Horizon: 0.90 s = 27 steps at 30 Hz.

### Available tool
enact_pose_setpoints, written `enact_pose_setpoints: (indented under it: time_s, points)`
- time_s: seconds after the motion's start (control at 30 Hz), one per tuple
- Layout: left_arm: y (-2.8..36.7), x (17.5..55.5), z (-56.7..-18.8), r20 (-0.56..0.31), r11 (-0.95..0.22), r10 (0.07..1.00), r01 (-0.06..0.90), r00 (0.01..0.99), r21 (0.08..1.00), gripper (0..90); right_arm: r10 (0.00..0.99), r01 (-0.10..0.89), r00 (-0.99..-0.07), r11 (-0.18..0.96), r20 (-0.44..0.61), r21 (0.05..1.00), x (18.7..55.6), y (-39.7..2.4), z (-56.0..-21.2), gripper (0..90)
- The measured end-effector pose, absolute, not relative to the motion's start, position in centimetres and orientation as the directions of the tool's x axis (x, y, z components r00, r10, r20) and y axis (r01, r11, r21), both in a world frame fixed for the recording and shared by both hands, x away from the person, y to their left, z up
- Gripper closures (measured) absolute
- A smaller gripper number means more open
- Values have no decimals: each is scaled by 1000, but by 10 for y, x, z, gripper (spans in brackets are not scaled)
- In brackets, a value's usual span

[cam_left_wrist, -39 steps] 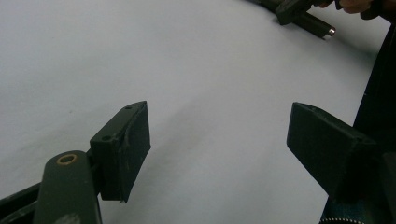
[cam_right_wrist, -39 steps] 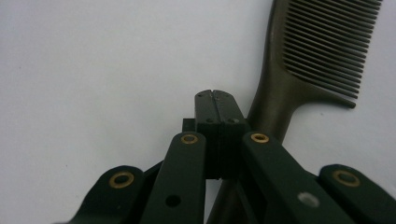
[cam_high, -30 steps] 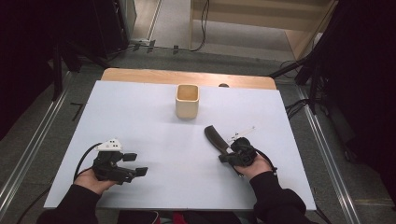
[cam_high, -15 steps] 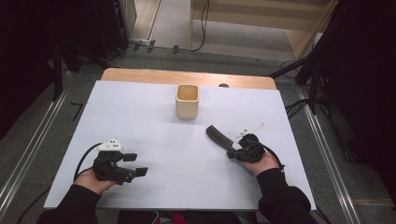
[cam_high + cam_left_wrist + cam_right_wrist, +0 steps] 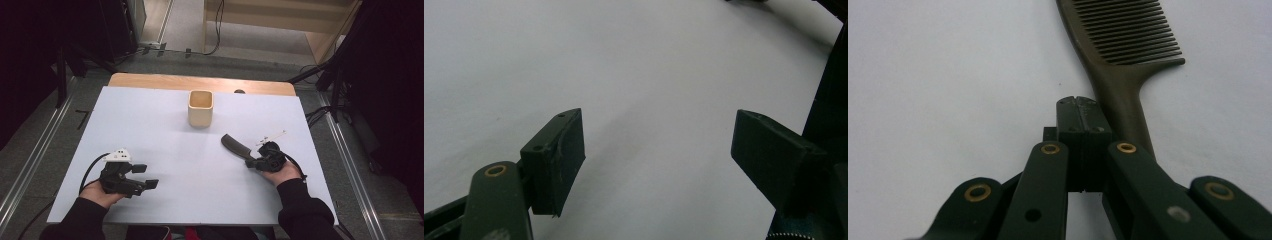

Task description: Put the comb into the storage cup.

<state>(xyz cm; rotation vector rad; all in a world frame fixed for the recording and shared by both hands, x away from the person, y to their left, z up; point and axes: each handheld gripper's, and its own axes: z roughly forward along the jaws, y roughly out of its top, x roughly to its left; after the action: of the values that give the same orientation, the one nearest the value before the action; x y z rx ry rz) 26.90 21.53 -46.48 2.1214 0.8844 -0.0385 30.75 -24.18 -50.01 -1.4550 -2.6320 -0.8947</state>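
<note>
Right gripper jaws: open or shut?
Shut. In the right gripper view, the right gripper has its black jaws pressed together with nothing between them; the dark plastic comb lies beside them.

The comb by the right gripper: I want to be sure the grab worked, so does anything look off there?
Yes. In the right gripper view the right gripper has its jaws pressed together with nothing between them, while the comb lies flat on the table with its handle running alongside the jaws. It looks like a missed grip.

One comb (image 5: 237,147), one cup (image 5: 200,107), two grippers, one table (image 5: 150,130)
</note>
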Motion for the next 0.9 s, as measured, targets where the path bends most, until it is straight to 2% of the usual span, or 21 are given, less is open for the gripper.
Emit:
enact_pose_setpoints:
  time_s: [0.17,0.43,0.63,0.9]
  points:
    - [215,269,-465,-315,-416,578,604,753,679,219,769,777,-570,391,288,493,304,-243,-496,836]
    - [215,269,-465,-313,-417,580,604,752,680,219,738,720,-611,367,286,588,288,-238,-479,609]
    - [216,269,-465,-313,-416,582,606,751,678,219,716,680,-635,339,291,649,278,-233,-470,505]
    - [216,269,-465,-314,-414,582,605,750,680,219,703,659,-638,286,315,696,266,-232,-462,421]
